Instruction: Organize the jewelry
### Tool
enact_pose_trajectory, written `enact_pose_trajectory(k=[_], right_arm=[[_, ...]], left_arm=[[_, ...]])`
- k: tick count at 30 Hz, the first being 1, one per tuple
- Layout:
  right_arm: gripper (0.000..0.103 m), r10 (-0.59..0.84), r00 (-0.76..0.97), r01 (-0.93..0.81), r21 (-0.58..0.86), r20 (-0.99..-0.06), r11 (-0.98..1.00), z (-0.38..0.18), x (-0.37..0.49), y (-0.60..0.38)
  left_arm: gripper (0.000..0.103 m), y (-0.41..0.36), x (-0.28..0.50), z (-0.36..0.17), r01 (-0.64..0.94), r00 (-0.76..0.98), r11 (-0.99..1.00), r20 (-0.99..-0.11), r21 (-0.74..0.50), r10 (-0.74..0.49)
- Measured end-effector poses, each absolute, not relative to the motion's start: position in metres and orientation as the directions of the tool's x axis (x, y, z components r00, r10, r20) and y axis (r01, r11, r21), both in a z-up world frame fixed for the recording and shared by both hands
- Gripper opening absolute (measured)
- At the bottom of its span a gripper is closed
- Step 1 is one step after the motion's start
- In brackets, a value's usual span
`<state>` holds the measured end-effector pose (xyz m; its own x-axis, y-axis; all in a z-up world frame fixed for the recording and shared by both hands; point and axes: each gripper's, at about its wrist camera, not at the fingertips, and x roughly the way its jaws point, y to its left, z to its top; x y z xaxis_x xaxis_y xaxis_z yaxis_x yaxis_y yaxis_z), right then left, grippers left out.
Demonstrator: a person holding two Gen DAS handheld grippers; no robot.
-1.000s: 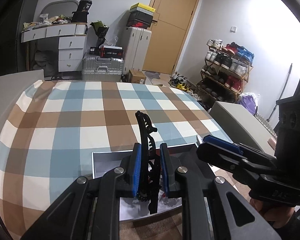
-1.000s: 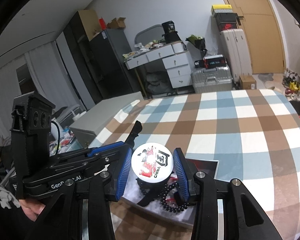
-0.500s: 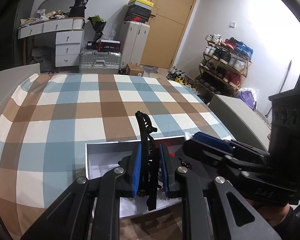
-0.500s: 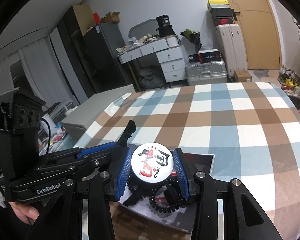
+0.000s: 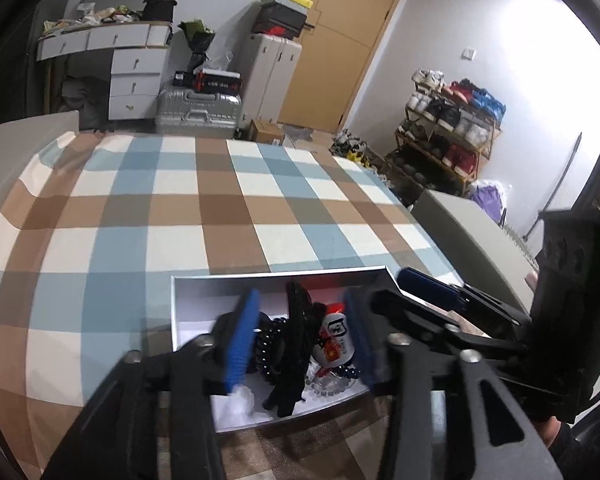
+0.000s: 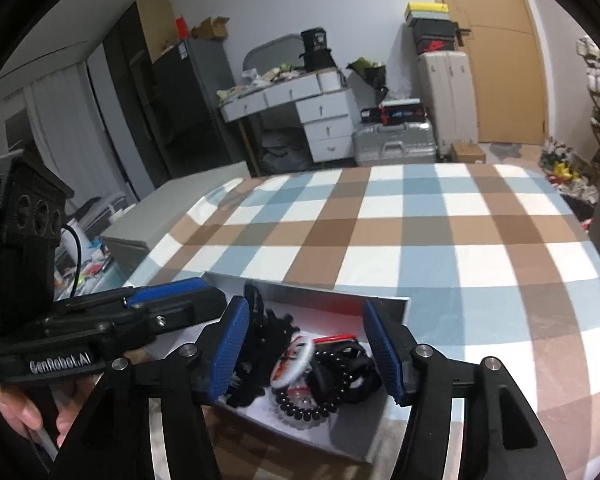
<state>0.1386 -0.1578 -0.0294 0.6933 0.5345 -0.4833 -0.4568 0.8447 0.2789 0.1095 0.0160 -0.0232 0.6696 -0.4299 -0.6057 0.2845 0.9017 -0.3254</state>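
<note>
A shallow white box [image 5: 196,312] [image 6: 392,306] sits near the front edge of the checked table. In it lie a black hair claw clip [image 5: 298,344] [image 6: 260,344], a round white badge with red and black print [image 5: 336,340] [image 6: 294,360], and black bead bracelets [image 5: 266,350] [image 6: 324,392]. My left gripper [image 5: 302,340] is open over the box, its jaws either side of the clip. My right gripper [image 6: 306,352] is open over the box, the badge lying loose below it. Each gripper also shows beside the other, the right one in the left wrist view [image 5: 440,300] and the left one in the right wrist view [image 6: 140,312].
The table wears a blue, brown and white checked cloth [image 5: 220,208] [image 6: 440,232]. Beyond it stand a white desk with drawers [image 5: 120,60], suitcases [image 5: 198,108], a wooden door [image 5: 340,40] and a shoe rack [image 5: 448,128]. A grey unit [image 5: 460,224] stands right of the table.
Both grippers have opened. The left one let go of the black claw clip and the right one let go of the badge; both items now lie in the box.
</note>
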Motion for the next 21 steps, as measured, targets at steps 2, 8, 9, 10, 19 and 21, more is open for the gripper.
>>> enact_pose_trajectory(k=[2, 8, 9, 10, 19, 21], right_arm=[[0.062, 0.525, 0.718, -0.449, 0.273, -0.457, 0.851, -0.024, 0.132, -0.163], [0.075, 0.511, 0.765, -0.447, 0.247, -0.393, 0.859, -0.01, 0.114, -0.171], [0.079, 0.511, 0.77, -0.45, 0.243, -0.382, 0.859, -0.008, 0.11, -0.171], [0.083, 0.511, 0.774, -0.452, 0.239, -0.374, 0.859, -0.006, 0.107, -0.172], [0.103, 0.5, 0.83, -0.46, 0.205, -0.247, 0.864, 0.007, 0.075, -0.178], [0.103, 0.491, 0.84, -0.455, 0.193, -0.231, 0.869, 0.007, 0.07, -0.178]], left_arm=[[0.054, 0.019, 0.105, -0.02, 0.27, 0.693, 0.911, -0.594, -0.312, -0.409], [0.062, 0.025, 0.095, -0.013, 0.213, 0.744, 0.935, -0.573, -0.283, -0.343], [0.066, 0.026, 0.094, -0.013, 0.204, 0.753, 0.939, -0.569, -0.276, -0.331], [0.071, 0.026, 0.092, -0.012, 0.196, 0.763, 0.942, -0.562, -0.271, -0.32], [0.102, 0.032, 0.062, 0.003, 0.078, 0.9, 0.987, -0.416, -0.142, -0.132], [0.102, 0.031, 0.057, 0.002, 0.065, 0.918, 0.991, -0.382, -0.115, -0.105]])
